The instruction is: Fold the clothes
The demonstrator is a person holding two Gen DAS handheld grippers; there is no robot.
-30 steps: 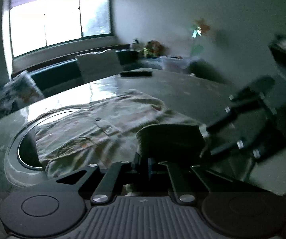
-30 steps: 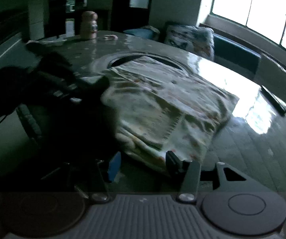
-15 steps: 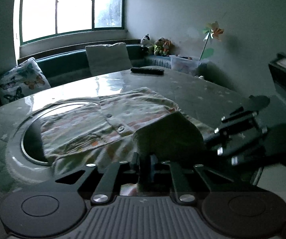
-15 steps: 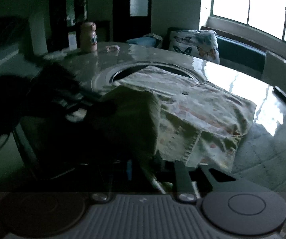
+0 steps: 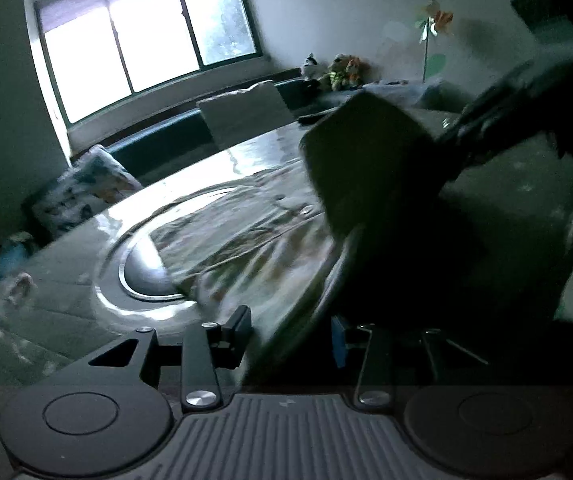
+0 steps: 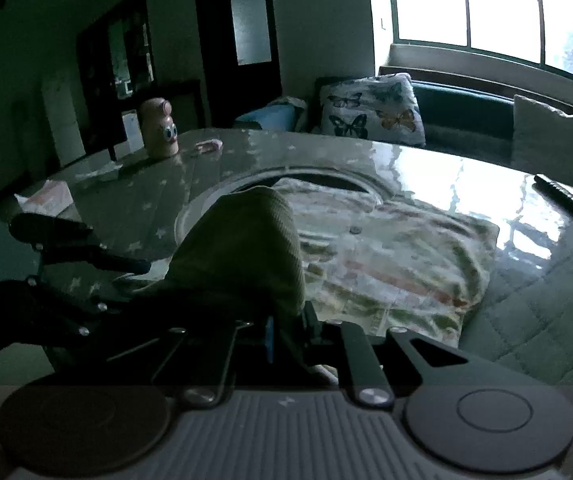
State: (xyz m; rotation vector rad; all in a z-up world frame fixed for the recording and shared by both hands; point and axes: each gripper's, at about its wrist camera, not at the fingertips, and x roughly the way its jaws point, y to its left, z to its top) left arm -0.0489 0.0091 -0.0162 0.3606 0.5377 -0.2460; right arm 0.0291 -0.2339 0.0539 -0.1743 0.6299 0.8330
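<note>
Olive ribbed garment (image 6: 246,252), lifted, draped

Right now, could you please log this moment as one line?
task: fold clothes | left hand-held gripper: opening, letting go of dark ribbed cloth | right hand-held gripper: closing on cloth | patterned shirt: on table

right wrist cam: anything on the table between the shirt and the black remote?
Nothing. In the right wrist view, only bare glossy table separates the patterned shirt from the remote.
</note>
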